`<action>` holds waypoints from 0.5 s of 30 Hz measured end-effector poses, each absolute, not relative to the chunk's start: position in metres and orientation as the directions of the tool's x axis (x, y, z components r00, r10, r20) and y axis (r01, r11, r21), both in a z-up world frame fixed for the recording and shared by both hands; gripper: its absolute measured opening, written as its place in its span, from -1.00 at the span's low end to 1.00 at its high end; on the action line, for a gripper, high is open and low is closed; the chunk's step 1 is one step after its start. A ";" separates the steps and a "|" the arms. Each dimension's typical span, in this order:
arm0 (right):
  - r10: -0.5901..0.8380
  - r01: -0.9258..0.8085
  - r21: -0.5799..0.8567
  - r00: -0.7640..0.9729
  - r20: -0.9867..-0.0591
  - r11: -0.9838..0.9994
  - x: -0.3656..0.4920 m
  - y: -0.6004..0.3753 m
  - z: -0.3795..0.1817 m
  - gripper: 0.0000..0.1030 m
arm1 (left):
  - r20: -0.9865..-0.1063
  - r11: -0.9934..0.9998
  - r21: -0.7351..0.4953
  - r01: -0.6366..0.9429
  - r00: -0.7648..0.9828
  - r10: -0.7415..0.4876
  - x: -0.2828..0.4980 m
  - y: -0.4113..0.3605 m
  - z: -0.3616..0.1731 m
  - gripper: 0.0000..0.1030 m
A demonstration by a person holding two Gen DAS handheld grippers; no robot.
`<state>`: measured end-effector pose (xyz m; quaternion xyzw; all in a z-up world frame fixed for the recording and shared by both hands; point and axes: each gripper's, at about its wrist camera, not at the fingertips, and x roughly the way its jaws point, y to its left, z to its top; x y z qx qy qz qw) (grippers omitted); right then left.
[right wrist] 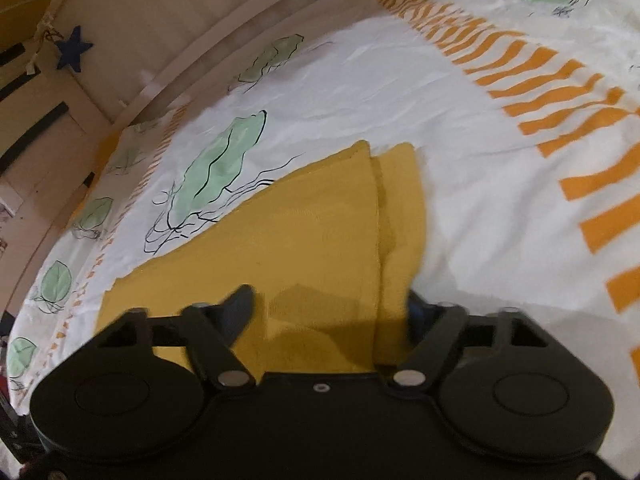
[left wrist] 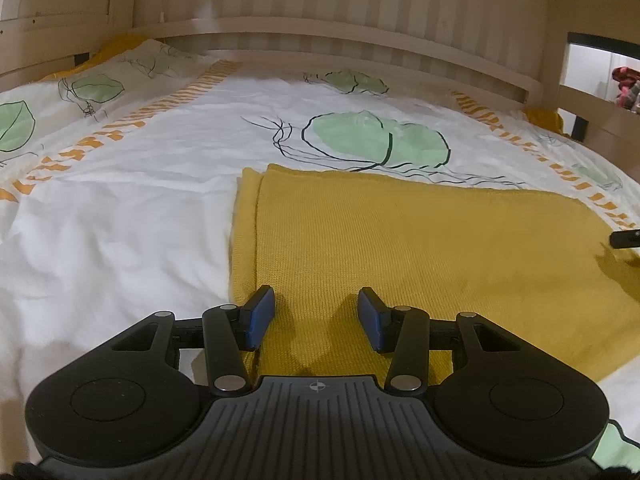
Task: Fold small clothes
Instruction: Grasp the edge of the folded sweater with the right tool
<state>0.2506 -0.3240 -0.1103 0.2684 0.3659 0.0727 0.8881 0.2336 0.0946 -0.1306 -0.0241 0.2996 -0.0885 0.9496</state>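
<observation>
Left wrist view, left to right. White bedsheet (left wrist: 120, 208) with green leaf prints and orange striped bands covers the bed; a pillow (left wrist: 80, 80) in the same print lies at far left against the pale wooden headboard (left wrist: 320, 8). Right of centre lies the mustard-yellow knitted garment (left wrist: 400, 240), spread flat on the sheet, its left edge doubled so that a narrow under-layer shows beside the top layer. The left gripper (left wrist: 316, 318) hovers over the garment's near left part. Jaws apart, blue pads (left wrist: 260, 316) facing each other with only flat cloth below the gap, nothing pinched. At the far right edge a dark tip of the right gripper (left wrist: 624, 238) pokes in over the garment's right side.

Right wrist view (tilted and motion-blurred). A blue star (right wrist: 74, 50) is on the pale board at upper left. The sheet (right wrist: 460, 200) runs across, and the garment (right wrist: 280, 240) lies at centre with a second layer showing along its right edge. The right gripper (right wrist: 332, 312) straddles the near right part of the garment. Jaws apart, left finger over the top layer, right finger at the cloth's right edge; whether that pad touches cloth, cannot tell.
</observation>
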 end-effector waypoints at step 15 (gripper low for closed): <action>0.224 0.089 0.395 0.702 -0.676 0.914 0.255 -0.300 -0.072 -0.45 | -0.729 0.983 -0.131 0.127 0.660 -0.182 0.272 0.112 -0.075 -0.13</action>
